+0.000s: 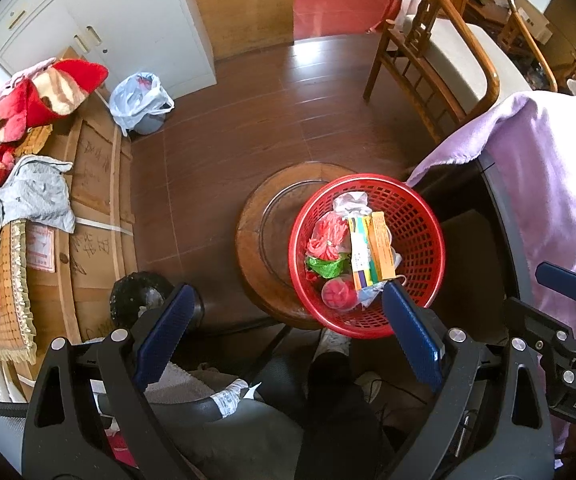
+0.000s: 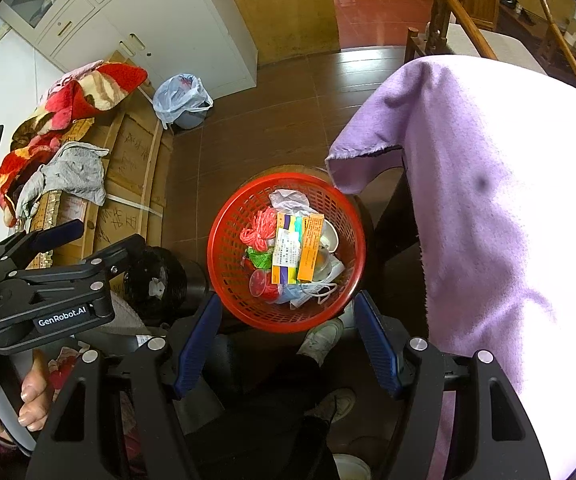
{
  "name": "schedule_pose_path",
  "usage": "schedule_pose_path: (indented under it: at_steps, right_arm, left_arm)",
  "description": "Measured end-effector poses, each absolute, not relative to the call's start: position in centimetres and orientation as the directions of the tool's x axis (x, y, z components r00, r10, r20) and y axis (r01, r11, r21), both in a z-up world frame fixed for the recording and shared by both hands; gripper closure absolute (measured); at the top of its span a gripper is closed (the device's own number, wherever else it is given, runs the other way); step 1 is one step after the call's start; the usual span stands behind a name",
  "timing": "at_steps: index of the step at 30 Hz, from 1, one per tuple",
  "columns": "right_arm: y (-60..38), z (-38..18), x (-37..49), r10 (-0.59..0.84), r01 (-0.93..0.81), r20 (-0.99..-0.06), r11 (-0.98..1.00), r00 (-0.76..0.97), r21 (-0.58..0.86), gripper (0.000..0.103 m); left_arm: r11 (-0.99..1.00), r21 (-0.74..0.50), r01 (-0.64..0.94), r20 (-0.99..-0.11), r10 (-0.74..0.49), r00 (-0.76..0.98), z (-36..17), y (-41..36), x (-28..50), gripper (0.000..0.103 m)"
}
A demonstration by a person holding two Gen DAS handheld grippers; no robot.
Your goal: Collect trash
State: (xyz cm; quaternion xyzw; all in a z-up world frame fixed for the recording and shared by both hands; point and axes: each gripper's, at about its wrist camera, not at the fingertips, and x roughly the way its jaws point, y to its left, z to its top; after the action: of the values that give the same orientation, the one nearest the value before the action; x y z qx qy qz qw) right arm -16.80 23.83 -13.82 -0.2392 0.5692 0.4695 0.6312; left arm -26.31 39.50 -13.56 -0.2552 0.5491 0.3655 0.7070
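A red plastic basket point(image 1: 420, 216) sits on a round wooden stool point(image 1: 256, 224) beside the table. It holds trash: an orange and yellow box point(image 1: 372, 248), red string point(image 1: 328, 236), green wrapper point(image 1: 324, 266), a red lid point(image 1: 338, 294) and crumpled plastic. The basket also shows in the right wrist view point(image 2: 232, 240), with the box point(image 2: 298, 254) on top. My left gripper point(image 1: 288, 304) is open and empty, held above the basket. My right gripper point(image 2: 288, 320) is open and empty, just above the basket's near rim.
A table under a purple cloth point(image 2: 488, 220) lies at the right. A wooden chair point(image 1: 440, 64) stands behind it. A bin lined with a white bag point(image 1: 140, 100) stands by the cabinet. A wooden crate with blankets point(image 1: 88, 184) is at the left. A black pot point(image 2: 160, 280) sits below.
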Motion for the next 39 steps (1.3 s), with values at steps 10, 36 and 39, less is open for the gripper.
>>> schedule_pose_path:
  at_steps: [10,36,39]
  right_arm:
    - [23.8,-14.1,-16.9,0.318,-0.866,-0.944,0.444,-0.089,0.231,0.035]
    - [23.8,-14.4,-17.0,0.312,-0.865,-0.946,0.447,-0.09,0.23,0.035]
    - [23.8,-14.4,-17.0,0.313,-0.865,-0.945,0.446,-0.091,0.23,0.035]
  left_arm:
    - [0.617,0.045,-0.786,-0.96,0.245,0.138,-13.6,39.8,-26.1,0.012]
    - [0.647,0.049,-0.761,-0.964,0.23,0.134,-14.3,39.6,-24.7,0.012]
    - [0.647,0.049,-0.761,-0.964,0.231,0.133,-14.3,39.5,-24.7,0.012]
